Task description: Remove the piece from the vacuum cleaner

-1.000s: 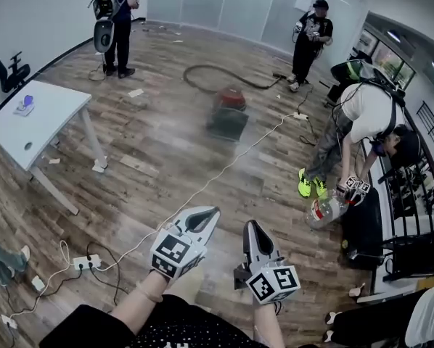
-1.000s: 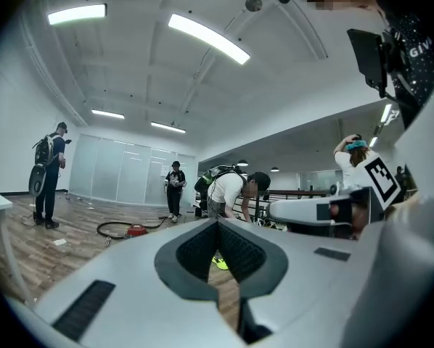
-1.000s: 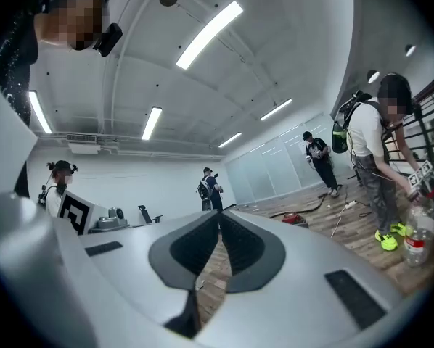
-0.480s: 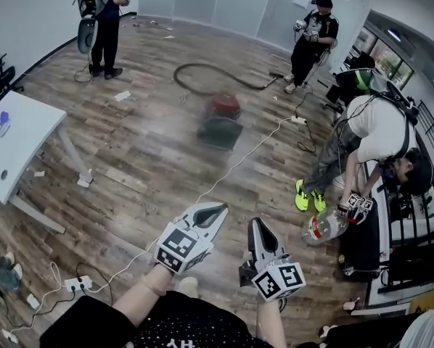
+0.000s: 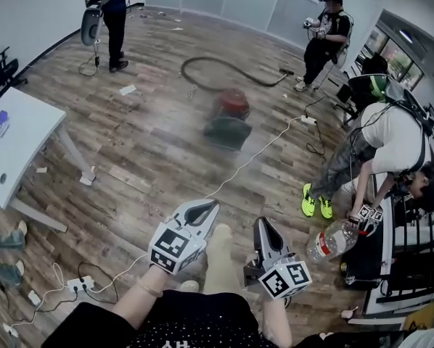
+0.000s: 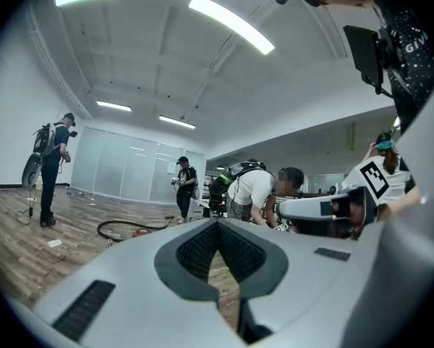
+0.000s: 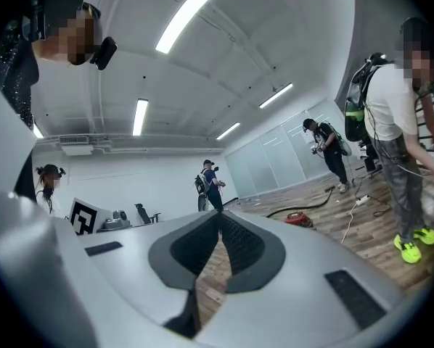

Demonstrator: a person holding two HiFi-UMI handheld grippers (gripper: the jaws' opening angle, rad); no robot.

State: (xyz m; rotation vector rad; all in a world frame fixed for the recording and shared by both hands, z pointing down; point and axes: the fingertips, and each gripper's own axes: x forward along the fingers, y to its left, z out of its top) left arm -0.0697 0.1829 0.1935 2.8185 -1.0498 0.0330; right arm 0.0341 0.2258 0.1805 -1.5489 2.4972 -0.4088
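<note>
The vacuum cleaner [image 5: 228, 114], red on top with a dark base, stands on the wooden floor far ahead of me. Its black hose [image 5: 217, 67] curls behind it. It is small in the left gripper view [image 6: 139, 232] and in the right gripper view [image 7: 298, 220]. My left gripper [image 5: 206, 207] and right gripper [image 5: 263, 223] are held low in front of my body, well short of the vacuum. Both are shut with nothing between the jaws, as the left gripper [image 6: 217, 223] and right gripper [image 7: 219, 214] show in their own views.
A white cable [image 5: 239, 165] runs from the vacuum to a power strip [image 5: 79, 285] at my lower left. A white table [image 5: 14, 151] stands left. One person [image 5: 115, 13] stands back left, another [image 5: 326, 35] back right. A third [image 5: 377, 143] bends over a plastic bottle [image 5: 333, 239] by a black rack [image 5: 413, 238].
The head view has shifted over the floor, so the vacuum sits lower and the table nearer the left edge. Both grippers stay shut, low in front of me. A pale leg now shows between them.
</note>
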